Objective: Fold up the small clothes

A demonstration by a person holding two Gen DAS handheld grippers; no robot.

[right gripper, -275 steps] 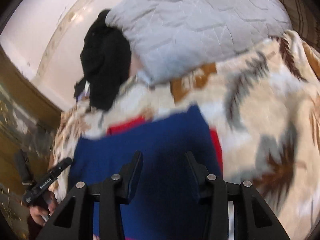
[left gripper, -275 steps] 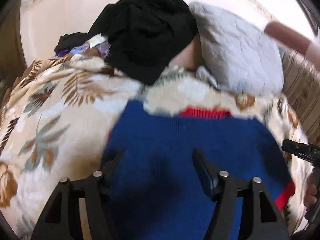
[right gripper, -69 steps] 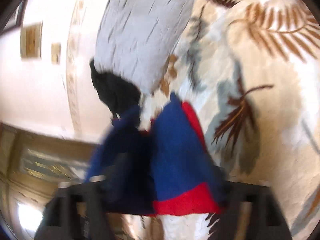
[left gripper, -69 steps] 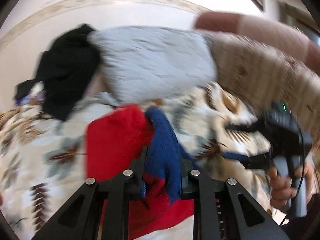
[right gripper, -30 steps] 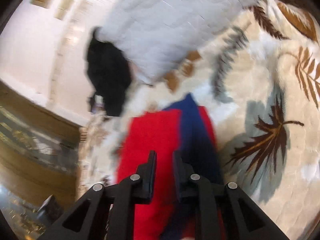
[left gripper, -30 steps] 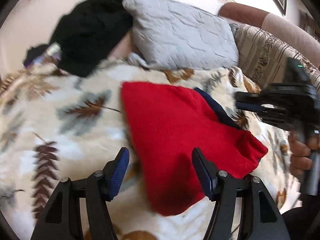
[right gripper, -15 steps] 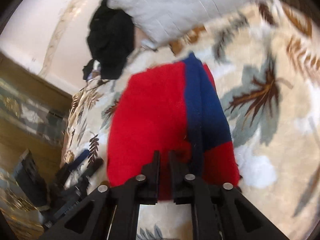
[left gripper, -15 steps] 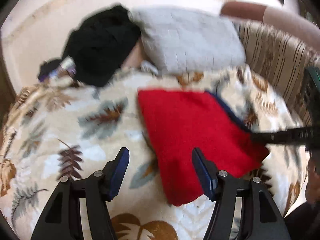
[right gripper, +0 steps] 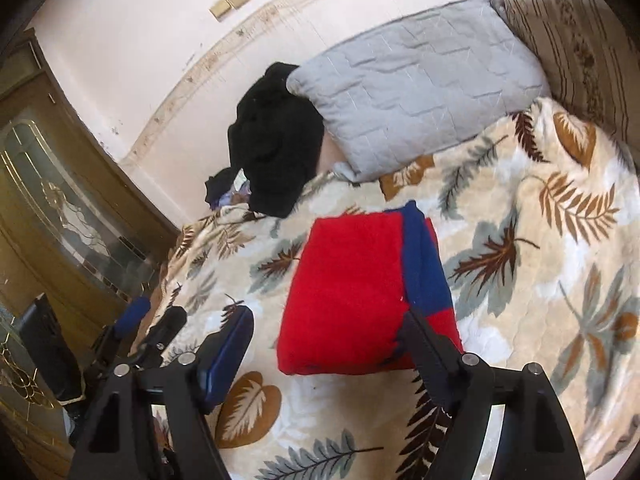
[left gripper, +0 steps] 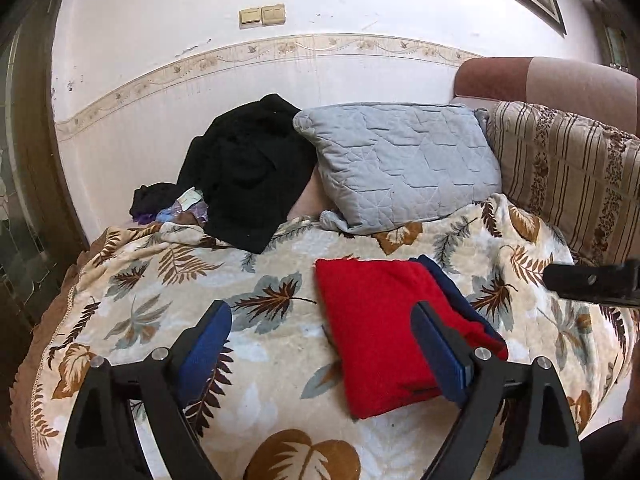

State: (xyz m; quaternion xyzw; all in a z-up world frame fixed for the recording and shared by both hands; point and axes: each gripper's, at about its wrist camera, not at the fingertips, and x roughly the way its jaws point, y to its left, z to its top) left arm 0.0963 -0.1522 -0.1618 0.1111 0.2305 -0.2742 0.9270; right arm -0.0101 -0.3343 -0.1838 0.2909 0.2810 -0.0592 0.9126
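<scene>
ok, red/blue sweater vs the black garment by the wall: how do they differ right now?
The red and blue sweater is folded into a neat rectangle; the black garment is a loose, crumpled heap. The sweater lies flat in the middle of the leaf-print blanket; the black garment is piled at the blanket's far edge, leaning on the wall beside the grey pillow. Neither is held by a hand-held gripper.

Black garment: lying over small purple and white items at the blanket's far edge, too small to identify. Grey pillow: its left end tucking behind that garment. Right gripper: showing one dark fingertip only, the frame edge cutting off the rest.
</scene>
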